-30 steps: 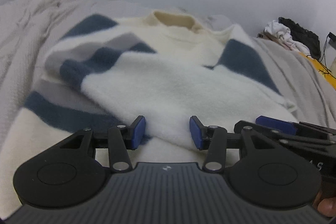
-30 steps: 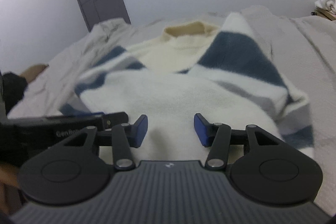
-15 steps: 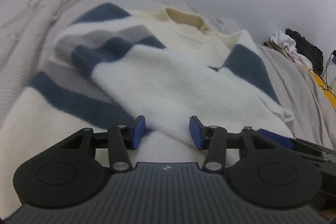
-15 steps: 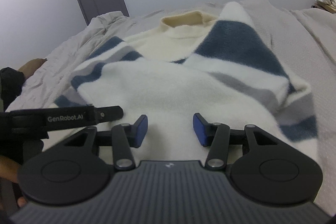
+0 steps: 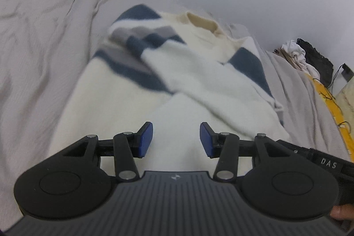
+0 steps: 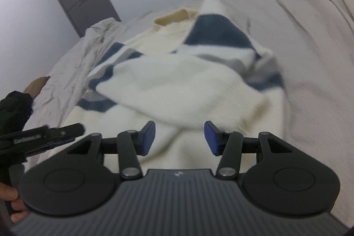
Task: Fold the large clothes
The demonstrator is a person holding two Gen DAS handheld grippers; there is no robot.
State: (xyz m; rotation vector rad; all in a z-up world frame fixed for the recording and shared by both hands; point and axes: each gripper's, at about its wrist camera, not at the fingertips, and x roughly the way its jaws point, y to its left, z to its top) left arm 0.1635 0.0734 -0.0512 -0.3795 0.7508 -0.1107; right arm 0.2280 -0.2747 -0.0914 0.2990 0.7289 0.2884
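Sweater (image 5: 199,85) hem near, bedspread (image 5: 39,59) around.

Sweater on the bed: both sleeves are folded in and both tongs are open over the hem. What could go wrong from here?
1. The sleeves lie loose across the sweater; lifting the hem could slide them off.
2. The left tongs and right tongs sit close together, so they may collide or grip unevenly.
3. The wrinkled sheet could get pinched along with the hem.
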